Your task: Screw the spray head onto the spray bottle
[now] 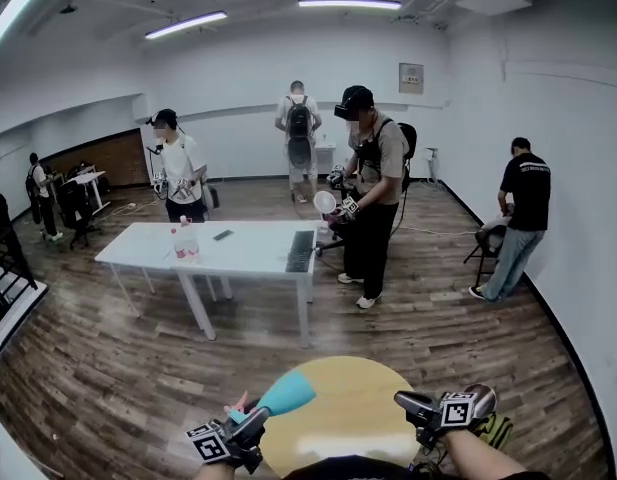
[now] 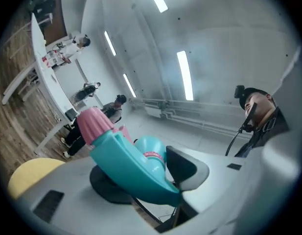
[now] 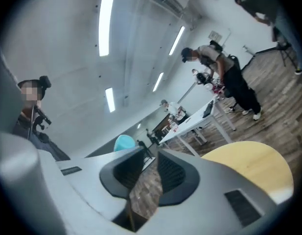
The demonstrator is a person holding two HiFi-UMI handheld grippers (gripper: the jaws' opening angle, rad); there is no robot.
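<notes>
My left gripper (image 1: 256, 420) at the bottom left of the head view is shut on the teal spray head (image 1: 285, 395), whose pink nozzle (image 1: 238, 406) pokes out to the left. In the left gripper view the spray head (image 2: 126, 160) lies slanted across the jaws, pink nozzle (image 2: 94, 124) up and left, one dark pad (image 2: 186, 168) pressing its side. My right gripper (image 1: 413, 404) hovers at the right rim of the round yellow table (image 1: 348, 408). Its jaws (image 3: 150, 173) stand a narrow gap apart with nothing between them. No spray bottle shows on the table.
A long white table (image 1: 248, 253) with pink bottles (image 1: 185, 240) and a keyboard stands mid-room on the wood floor. Several people stand around; one in a black cap (image 1: 373, 188) holds grippers beside it. Something yellow-green (image 1: 498, 430) shows by my right forearm.
</notes>
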